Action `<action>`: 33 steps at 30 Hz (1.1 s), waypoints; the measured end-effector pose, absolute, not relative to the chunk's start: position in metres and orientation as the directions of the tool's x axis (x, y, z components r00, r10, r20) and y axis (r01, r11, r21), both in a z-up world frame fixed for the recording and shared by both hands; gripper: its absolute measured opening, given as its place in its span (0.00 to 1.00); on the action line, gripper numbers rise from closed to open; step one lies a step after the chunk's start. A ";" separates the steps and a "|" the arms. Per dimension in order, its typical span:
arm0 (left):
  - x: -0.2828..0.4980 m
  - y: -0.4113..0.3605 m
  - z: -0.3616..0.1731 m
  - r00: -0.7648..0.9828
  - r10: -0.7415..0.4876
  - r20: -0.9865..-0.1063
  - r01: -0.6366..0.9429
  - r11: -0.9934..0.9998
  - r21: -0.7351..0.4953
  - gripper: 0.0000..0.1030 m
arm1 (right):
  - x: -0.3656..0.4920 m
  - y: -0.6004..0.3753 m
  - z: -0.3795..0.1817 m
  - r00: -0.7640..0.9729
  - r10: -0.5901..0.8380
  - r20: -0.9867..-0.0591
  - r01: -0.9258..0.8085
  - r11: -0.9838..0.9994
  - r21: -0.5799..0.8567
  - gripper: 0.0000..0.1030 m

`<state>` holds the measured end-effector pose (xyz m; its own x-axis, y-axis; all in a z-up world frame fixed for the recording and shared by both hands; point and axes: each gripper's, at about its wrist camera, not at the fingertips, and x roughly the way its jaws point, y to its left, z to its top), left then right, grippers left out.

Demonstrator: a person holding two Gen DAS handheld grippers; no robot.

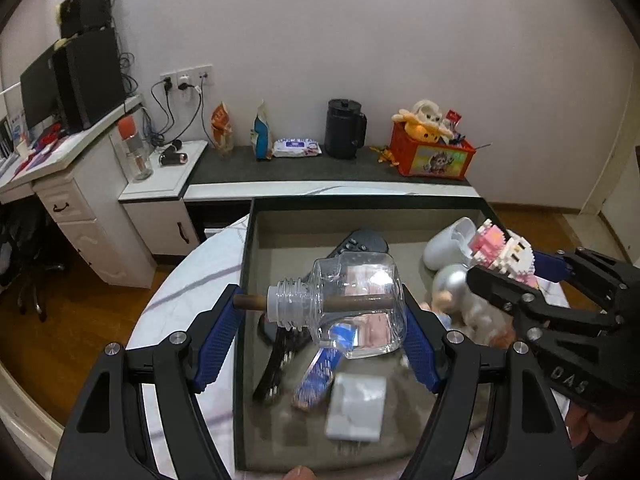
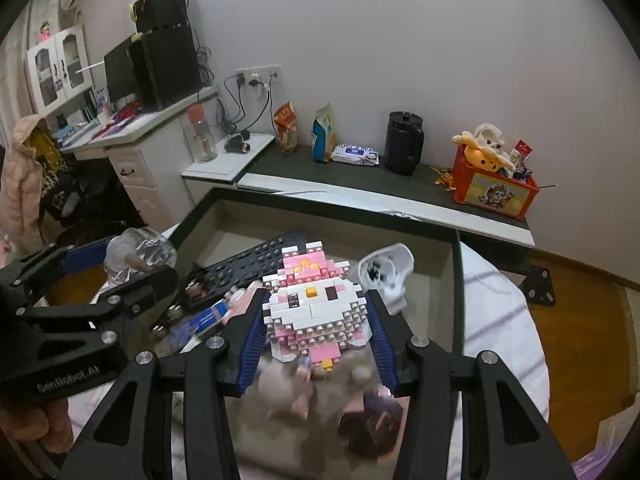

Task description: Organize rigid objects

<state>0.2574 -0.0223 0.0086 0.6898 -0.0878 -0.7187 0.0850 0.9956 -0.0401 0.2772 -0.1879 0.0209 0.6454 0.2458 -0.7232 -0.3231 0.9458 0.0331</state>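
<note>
The left gripper pinches a clear plastic bottle sideways between its blue pads, one pad against the stick end at the neck, the other against the bottle's base. A brown stick runs through the bottle's threaded neck into its body. The bottle hangs above the near left part of a dark-walled box that sits on a white marbled tabletop.

The right gripper is clamped on a pink and white brick figure, its pads pressing the figure's two sides, and holds it above the box's right half. In the left wrist view the figure shows at the right, near the bottle but apart from it.

Below, inside the box, lie a black remote control toward the far side, a white earbud case with its lid open at the far right, a silver rounded thing just beside it, a blue packet and a white flat block nearer the front. Other items under the right gripper are too blurred to tell.

Beyond the box, a dark shelf along the wall carries a black kettle and a red toy crate
</note>
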 end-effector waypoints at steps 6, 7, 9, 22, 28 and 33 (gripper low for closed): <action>0.293 -0.025 -0.006 0.657 -0.070 -0.751 0.076 0.997 -0.027 0.73 | 0.310 -0.181 0.002 0.618 0.225 -0.754 -0.325 0.945 0.016 0.47; 0.296 -0.025 -0.007 0.654 -0.066 -0.754 0.075 0.997 -0.022 0.73 | 0.313 -0.181 0.000 0.614 0.221 -0.757 -0.328 0.945 0.010 0.47; 0.300 -0.027 -0.011 0.647 -0.059 -0.760 0.076 0.997 -0.012 0.74 | 0.317 -0.179 -0.003 0.610 0.208 -0.764 -0.332 0.943 -0.008 0.47; 0.272 -0.014 0.012 0.694 -0.033 -0.719 0.035 0.999 -0.012 1.00 | 0.306 -0.199 0.011 0.642 0.177 -0.746 -0.269 0.963 -0.003 0.81; 0.232 -0.014 0.038 0.739 -0.034 -0.673 0.036 0.999 -0.011 1.00 | 0.275 -0.205 0.028 0.667 0.174 -0.724 -0.238 0.971 0.014 0.81; 0.191 -0.019 0.054 0.761 -0.041 -0.647 0.042 0.999 -0.014 1.00 | 0.241 -0.217 0.039 0.674 0.205 -0.709 -0.215 0.974 0.078 0.82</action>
<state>0.1906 -0.0193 0.0541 0.7612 -0.0411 -0.6473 0.0417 0.9990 -0.0144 0.2412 -0.2166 0.0392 0.6742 0.2052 -0.7094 -0.2145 0.9736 0.0777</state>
